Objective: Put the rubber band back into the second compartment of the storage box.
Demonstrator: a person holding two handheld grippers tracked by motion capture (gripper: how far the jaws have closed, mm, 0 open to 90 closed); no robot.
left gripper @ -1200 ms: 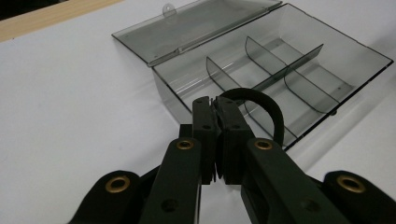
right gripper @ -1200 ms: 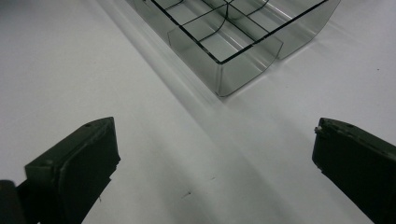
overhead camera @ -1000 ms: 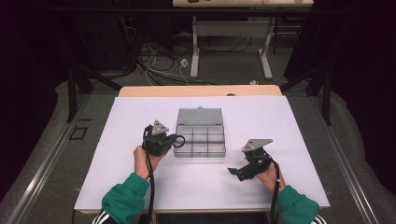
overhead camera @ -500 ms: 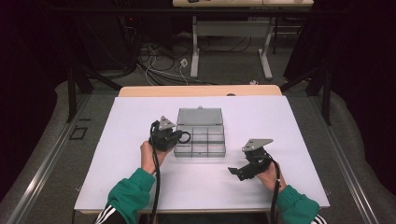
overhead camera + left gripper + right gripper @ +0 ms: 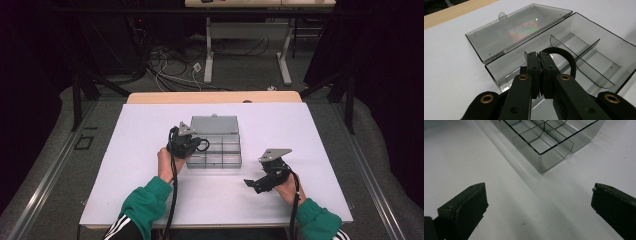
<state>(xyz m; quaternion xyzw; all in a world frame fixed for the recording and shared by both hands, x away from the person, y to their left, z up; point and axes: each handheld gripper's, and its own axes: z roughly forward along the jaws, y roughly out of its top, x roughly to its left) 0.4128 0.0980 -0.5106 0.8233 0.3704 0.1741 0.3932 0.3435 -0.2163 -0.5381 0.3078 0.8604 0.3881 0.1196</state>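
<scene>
box (image 5: 215, 150): smoky grey see-through plastic, with a rainbow sheen on the open lid (image 5: 519, 32)
ring (image 5: 564, 58): plain black band
left gripper (image 5: 539, 62): black jaws with brass-coloured rivets
right gripper (image 5: 539, 207): matte black
table (image 5: 140, 135): white top with a light wood edge at the far side
sleeves (image 5: 145, 205): green with black-and-white stripes below
</scene>
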